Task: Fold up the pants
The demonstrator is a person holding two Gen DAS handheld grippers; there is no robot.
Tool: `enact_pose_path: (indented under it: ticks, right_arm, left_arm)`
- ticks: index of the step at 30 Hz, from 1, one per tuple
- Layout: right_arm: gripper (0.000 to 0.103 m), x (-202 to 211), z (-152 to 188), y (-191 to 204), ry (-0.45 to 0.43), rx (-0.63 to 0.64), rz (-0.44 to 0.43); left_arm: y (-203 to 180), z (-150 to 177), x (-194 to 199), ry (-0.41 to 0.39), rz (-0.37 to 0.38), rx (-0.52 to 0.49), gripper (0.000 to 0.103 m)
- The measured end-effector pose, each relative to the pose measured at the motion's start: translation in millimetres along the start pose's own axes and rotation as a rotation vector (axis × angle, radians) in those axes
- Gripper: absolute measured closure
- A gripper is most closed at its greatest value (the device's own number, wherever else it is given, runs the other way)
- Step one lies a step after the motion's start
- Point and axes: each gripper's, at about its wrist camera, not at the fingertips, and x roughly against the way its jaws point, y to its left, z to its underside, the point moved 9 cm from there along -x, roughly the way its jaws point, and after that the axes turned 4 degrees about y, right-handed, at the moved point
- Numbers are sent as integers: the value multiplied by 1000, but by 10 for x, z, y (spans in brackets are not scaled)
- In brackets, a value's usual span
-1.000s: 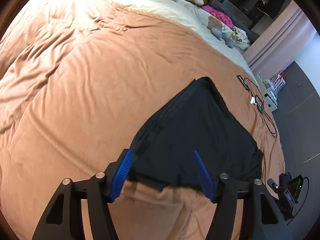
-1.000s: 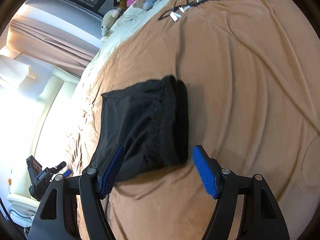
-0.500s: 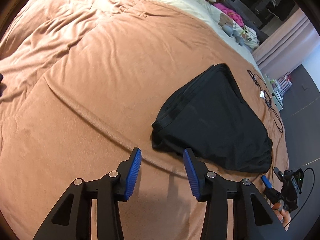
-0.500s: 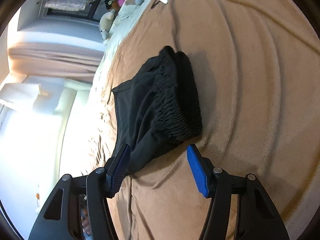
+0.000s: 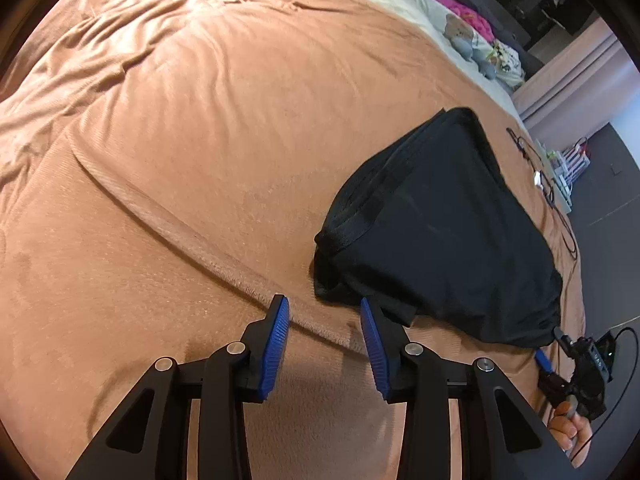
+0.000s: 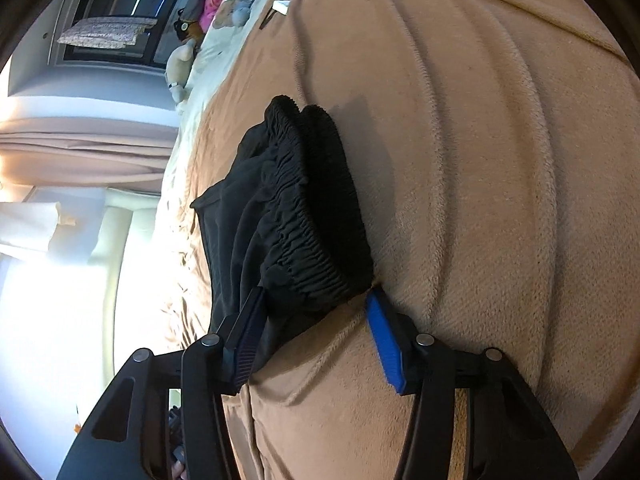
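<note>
The black pants (image 5: 436, 232) lie folded into a compact stack on the brown blanket (image 5: 192, 152). My left gripper (image 5: 324, 308) is open and empty, just off the stack's near left corner, its right finger touching the cloth edge. In the right wrist view the pants (image 6: 296, 208) show their elastic waistband end. My right gripper (image 6: 314, 296) is open with its jaws on either side of the waistband corner, the left finger over the cloth, the right finger on the blanket (image 6: 480, 200).
Stuffed toys (image 5: 460, 32) and pillows lie at the head of the bed. A black cable (image 5: 540, 176) lies on the blanket beyond the pants. The right gripper and hand (image 5: 580, 380) show at the lower right. Curtains (image 6: 80, 144) stand beside the bed.
My left gripper has drawn back off the pants and narrowed. My right gripper has moved in close to the waistband corner. The pants lie still.
</note>
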Motion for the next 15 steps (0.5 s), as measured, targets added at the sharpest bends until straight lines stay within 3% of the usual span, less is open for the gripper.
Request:
enact_pose_path:
  ticks: [7, 12, 15]
  right_arm:
    - [54, 83, 116, 46, 1, 17, 18]
    - [54, 88, 107, 45, 3, 8, 18]
    - [54, 82, 112, 46, 4, 6, 22]
  left_arm:
    - [-15, -75, -144, 8, 7, -11, 63]
    - [-80, -186, 7, -43, -16, -63, 63]
    - [-82, -170, -36, -7, -31, -99, 63]
